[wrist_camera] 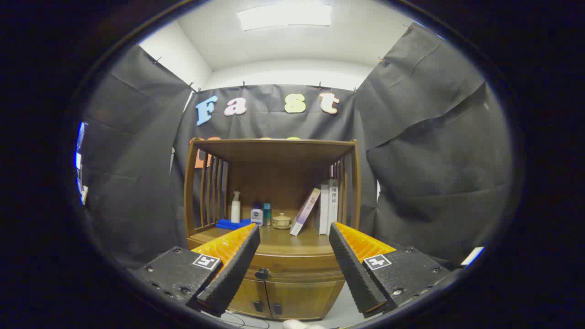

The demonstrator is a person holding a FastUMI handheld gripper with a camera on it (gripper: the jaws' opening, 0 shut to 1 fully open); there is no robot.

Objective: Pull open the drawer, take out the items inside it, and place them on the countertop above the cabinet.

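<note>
A wooden cabinet stands ahead against the booth wall. Its drawer is closed, with a dark round knob seen just beside my left finger. The countertop above the drawer lies beyond the fingers. My gripper is open, its fingers spread wide with nothing between them, some way short of the cabinet. The inside of the drawer is hidden.
On the countertop stand a white pump bottle, two small bottles, a little lidded pot, a blue cloth and leaning books. A slatted shelf frame roofs the countertop. Two lower doors sit under the drawer.
</note>
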